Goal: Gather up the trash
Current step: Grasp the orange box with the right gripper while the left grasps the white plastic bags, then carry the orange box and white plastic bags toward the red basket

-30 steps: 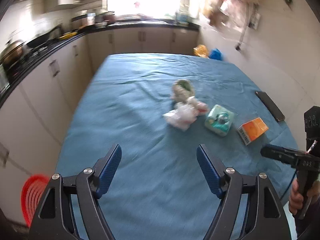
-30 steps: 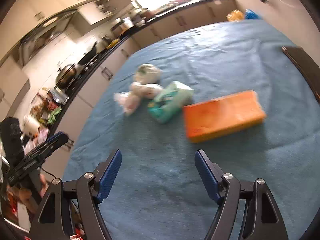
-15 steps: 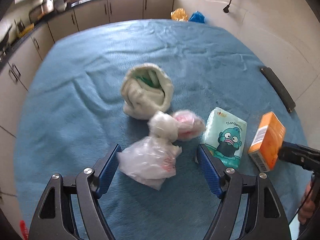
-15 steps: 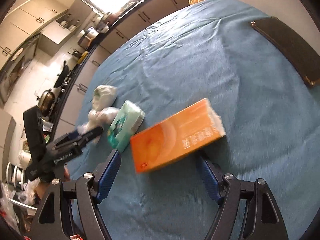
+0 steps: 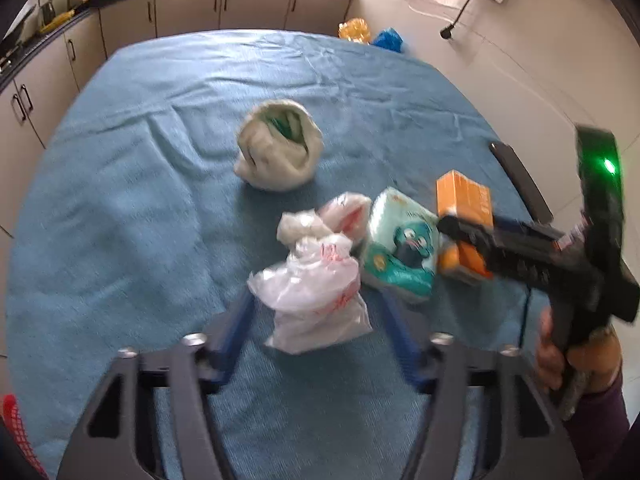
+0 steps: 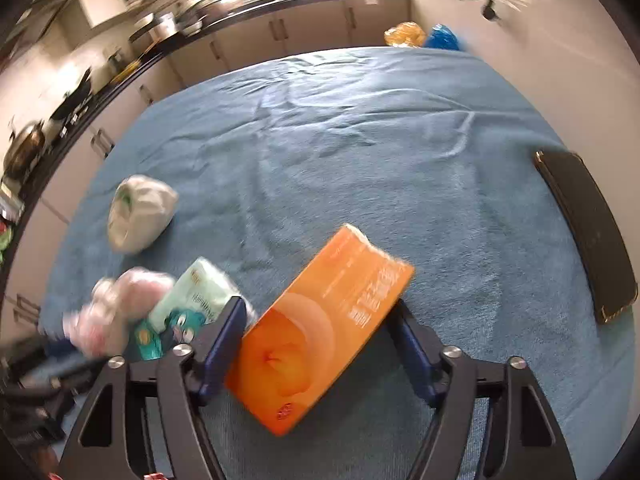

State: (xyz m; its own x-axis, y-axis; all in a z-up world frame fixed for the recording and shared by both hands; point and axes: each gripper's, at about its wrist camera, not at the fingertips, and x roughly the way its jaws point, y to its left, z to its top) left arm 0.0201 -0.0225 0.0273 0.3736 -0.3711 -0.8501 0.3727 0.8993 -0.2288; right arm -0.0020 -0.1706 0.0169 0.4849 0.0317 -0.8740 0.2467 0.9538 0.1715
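My left gripper (image 5: 316,312) stands around a crumpled clear plastic bag (image 5: 316,300) on the blue cloth; its jaws look narrowed on the bag. My right gripper (image 6: 316,320) is shut on an orange box (image 6: 324,328), which tilts between the blue fingers; it also shows in the left wrist view (image 5: 464,204). A teal tissue pack (image 5: 400,252) lies between bag and box. A pink-white wad (image 5: 344,216) and a white rolled wad with green inside (image 5: 280,152) lie farther back.
A dark phone (image 6: 584,224) lies near the table's right edge by the wall. Orange and blue bags (image 5: 372,36) sit beyond the far edge. Kitchen cabinets (image 5: 184,12) run along the back and left. A red basket (image 5: 16,432) stands at lower left.
Both grippers moved forward and down over the trash. The left jaws closed in around the plastic bag. The right jaws closed on the orange box, which now tilts up.
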